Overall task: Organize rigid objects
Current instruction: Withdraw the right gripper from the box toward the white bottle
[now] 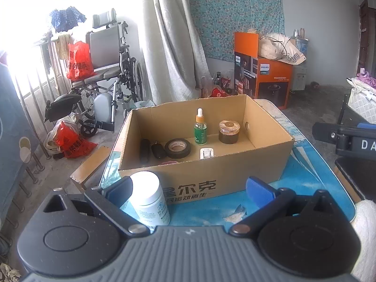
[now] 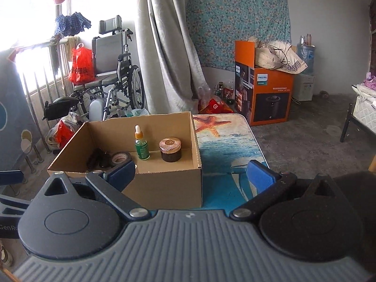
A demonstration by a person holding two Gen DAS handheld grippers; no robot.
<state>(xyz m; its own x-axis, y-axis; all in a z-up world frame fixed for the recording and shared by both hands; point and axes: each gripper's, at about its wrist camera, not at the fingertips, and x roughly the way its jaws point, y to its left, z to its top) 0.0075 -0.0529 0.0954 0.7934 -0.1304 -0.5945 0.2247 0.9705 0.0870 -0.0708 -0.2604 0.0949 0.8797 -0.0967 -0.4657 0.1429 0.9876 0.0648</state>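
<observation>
Nearest, the white bottle [image 1: 150, 198] stands just outside the cardboard box [image 1: 211, 174], against one blue finger of the wide-open left gripper [image 1: 190, 188]. Right gripper [image 2: 191, 172] gapes empty. Next: pinch and lift the bottle into the box.

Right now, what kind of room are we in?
Probably a lived-in room at home, used partly for storage: a wheelchair by the window curtain, a mattress, and a Philips appliance box on the floor.
</observation>
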